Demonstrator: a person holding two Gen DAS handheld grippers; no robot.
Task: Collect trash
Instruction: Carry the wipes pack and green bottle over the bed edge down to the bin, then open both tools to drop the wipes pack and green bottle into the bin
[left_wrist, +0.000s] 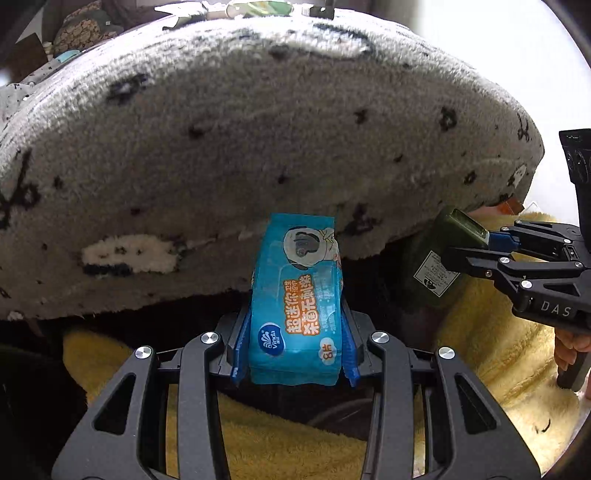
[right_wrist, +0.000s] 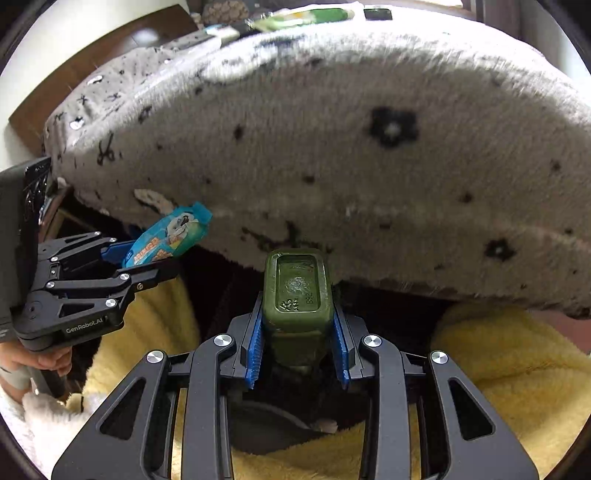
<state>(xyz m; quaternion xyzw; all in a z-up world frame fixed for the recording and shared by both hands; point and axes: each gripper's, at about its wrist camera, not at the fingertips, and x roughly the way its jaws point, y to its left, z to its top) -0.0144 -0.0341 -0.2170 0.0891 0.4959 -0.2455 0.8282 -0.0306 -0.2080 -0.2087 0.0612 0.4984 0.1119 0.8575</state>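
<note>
Gripping one blue wipes pack: left hand-held gripper; right hand-held gripper clamps one green bottle.

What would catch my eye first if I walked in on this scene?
Probably the bright blue wet-wipe packet, pinched between the blue fingers of the left gripper in the middle of its view. Beside it, the right gripper clamps a dark green bottle, bottom end outward. Behind both looms a big grey fleecy blanket with black marks, above yellow fluffy fabric.
</note>
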